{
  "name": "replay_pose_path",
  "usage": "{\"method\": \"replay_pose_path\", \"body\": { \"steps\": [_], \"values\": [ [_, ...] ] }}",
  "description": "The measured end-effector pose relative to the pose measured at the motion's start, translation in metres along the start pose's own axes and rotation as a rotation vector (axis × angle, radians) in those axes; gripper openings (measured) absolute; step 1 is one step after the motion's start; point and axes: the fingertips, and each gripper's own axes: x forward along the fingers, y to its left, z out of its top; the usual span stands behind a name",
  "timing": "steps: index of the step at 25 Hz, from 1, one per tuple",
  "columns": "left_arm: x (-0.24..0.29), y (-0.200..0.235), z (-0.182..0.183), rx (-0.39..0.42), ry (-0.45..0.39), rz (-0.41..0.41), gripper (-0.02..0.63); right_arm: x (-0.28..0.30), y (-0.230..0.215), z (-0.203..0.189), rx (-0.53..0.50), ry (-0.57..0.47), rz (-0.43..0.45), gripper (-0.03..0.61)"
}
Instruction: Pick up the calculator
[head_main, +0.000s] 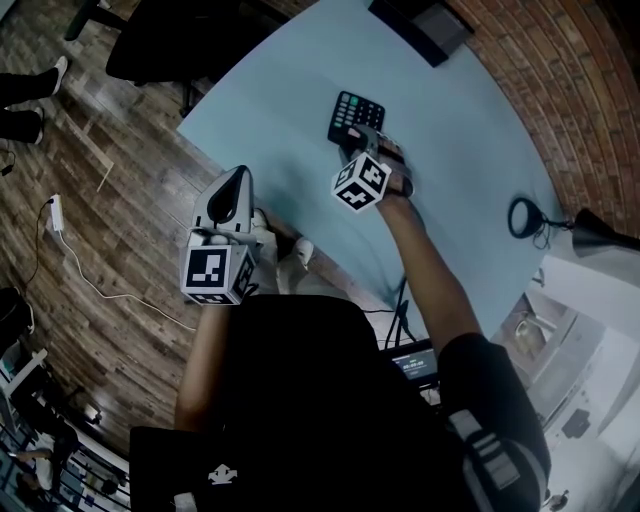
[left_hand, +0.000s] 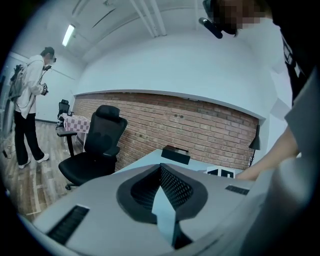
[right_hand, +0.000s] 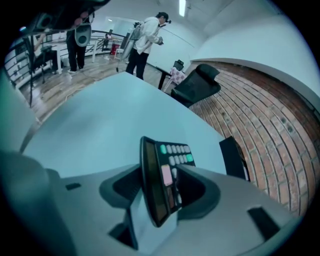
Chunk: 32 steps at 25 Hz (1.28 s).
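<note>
A black calculator (head_main: 355, 112) with grey and green keys lies on the pale blue table (head_main: 470, 120). My right gripper (head_main: 362, 142) points down over its near end. In the right gripper view the calculator (right_hand: 172, 155) sits between the wide-spread jaws of the right gripper (right_hand: 159, 171). A strip of table shows between the left jaw and the calculator's edge, and the right jaw covers part of its key side. The left gripper (head_main: 238, 178) hangs off the table's near-left edge with its tips together and nothing in it. It is also in the left gripper view (left_hand: 161, 167).
A black box (head_main: 420, 25) sits at the table's far end by the brick wall. A black desk lamp (head_main: 590, 232) and its ring base (head_main: 525, 217) are at the right. An office chair (left_hand: 95, 150) stands beyond the table. A person (left_hand: 27, 105) stands on the wooden floor.
</note>
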Motion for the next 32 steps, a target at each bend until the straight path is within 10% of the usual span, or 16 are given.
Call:
{"method": "replay_pose_path", "body": {
  "steps": [5, 32],
  "values": [
    [-0.003, 0.0, 0.001, -0.006, 0.0, 0.013, 0.009, -0.001, 0.006, 0.002, -0.057, -0.011, -0.028, 0.116],
    [-0.012, 0.004, 0.003, -0.042, -0.007, 0.028, 0.009, -0.01, -0.007, 0.01, -0.061, -0.027, -0.054, 0.08]
  ]
}}
